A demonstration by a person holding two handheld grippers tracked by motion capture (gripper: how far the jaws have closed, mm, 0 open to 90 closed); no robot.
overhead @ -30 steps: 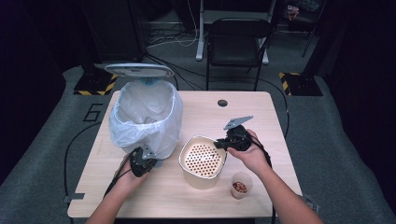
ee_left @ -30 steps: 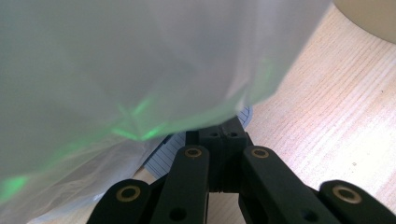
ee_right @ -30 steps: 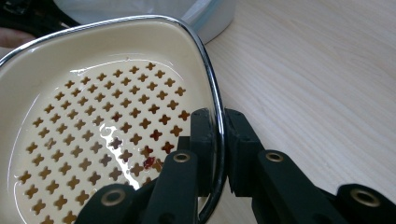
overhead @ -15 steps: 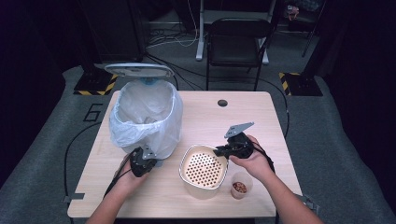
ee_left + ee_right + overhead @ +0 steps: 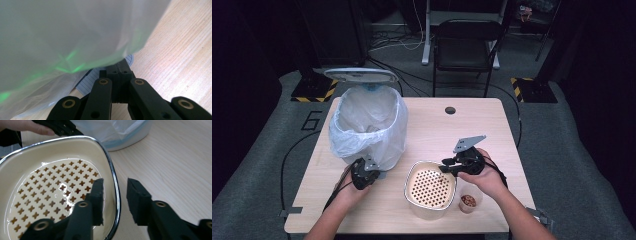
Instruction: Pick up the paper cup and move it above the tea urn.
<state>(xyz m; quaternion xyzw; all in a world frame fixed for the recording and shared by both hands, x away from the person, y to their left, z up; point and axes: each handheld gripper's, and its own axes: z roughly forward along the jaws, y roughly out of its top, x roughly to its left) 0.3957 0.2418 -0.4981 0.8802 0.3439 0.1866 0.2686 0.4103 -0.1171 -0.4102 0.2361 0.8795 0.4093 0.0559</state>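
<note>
On the near half of the table (image 5: 492, 130) sits a cream basket (image 5: 430, 189) with rounded corners, a dark metal rim and a floor pierced with small cross-shaped holes. It looks glossy, enamelled and empty. The right gripper (image 5: 451, 165) straddles its right wall, one jaw inside and one outside; the jaws have just been opening and stand apart, pads clear of the rim, so the basket seems set down and released. The left gripper (image 5: 373, 169) is closed, tips pressed together at the foot of the bin (image 5: 368, 125), whose thin, crinkled translucent bag (image 5: 62, 37) hangs over them; whether they pinch anything I cannot tell. A small clear cup of brown bits (image 5: 468, 201) stands just right of the basket. Judging by this, emptying looks done, with only tidying left.
</note>
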